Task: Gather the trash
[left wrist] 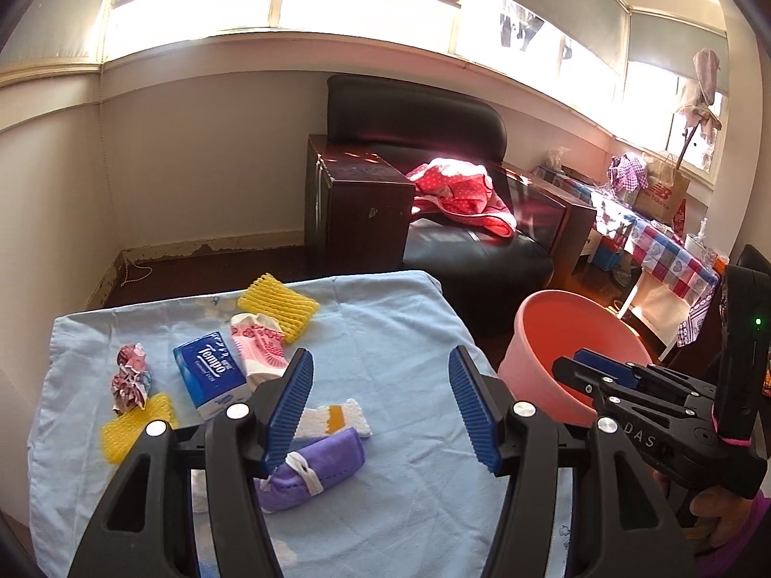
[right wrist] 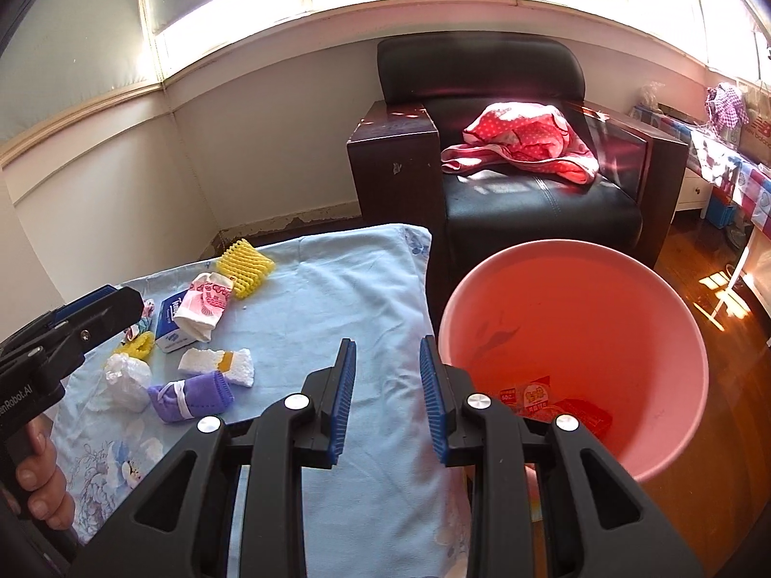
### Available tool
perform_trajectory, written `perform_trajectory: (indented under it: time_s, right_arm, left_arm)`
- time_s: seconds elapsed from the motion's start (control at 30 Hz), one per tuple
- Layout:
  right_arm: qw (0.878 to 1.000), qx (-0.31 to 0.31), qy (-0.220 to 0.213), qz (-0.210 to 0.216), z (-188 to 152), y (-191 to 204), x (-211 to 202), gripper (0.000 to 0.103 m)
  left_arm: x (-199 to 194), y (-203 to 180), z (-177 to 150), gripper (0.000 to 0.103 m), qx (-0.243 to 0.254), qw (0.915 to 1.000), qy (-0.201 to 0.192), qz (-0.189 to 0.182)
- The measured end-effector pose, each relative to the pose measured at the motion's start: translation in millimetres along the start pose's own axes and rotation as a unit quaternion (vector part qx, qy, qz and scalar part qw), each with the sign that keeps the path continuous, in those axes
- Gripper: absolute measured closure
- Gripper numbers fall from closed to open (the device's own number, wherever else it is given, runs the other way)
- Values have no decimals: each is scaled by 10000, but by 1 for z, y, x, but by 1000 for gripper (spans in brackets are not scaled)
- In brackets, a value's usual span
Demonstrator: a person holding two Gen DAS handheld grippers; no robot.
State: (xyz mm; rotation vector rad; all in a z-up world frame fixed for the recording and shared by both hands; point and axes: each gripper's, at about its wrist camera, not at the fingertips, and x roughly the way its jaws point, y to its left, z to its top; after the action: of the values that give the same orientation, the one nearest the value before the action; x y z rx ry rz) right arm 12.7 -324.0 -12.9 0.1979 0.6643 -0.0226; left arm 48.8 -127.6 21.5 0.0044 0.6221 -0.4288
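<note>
The trash lies scattered on the left half of the bench (left wrist: 395, 337), which is draped in a pale blue cloth, and the pink bucket (left wrist: 539, 332) waits off its right edge with a few red wrappers (right wrist: 573, 407) already at the bottom. The left hand-held gripper (left wrist: 380, 404) hangs over the pile with its jaws spread wide and nothing between them. Just ahead of and below its left finger sits the white foam net (left wrist: 337, 419), with the purple rolled cloth (left wrist: 313, 467) touching it on the near side; both lie with their long axes running roughly left to right, across the line of the fingers. The blue tissue pack (left wrist: 217, 375), the pink-and-white wrapper (left wrist: 260, 347), two yellow foam nets and a crumpled paper ball (left wrist: 129, 375) lie farther left and back. The right hand-held gripper (right wrist: 388, 400) hovers at the bench edge beside the bucket rim, jaws partly open and empty, well apart from the pile. The left one looks much the nearer, so the next pick seems to be its job.
</note>
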Motion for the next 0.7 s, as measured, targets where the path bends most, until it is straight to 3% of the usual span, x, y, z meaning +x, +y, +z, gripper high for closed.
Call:
perform_trajectory:
  time_s: [0.4,0.7]
  right_arm:
    - [9976,-299,238,586,-2,47,25,75]
    - [9892,-800,408,1155,9,104,57,75]
  left_arm:
    - [-13,78,-19,45,-412,9961,17,785]
    - [-8,136,-25,46,-893,9874,140,1303]
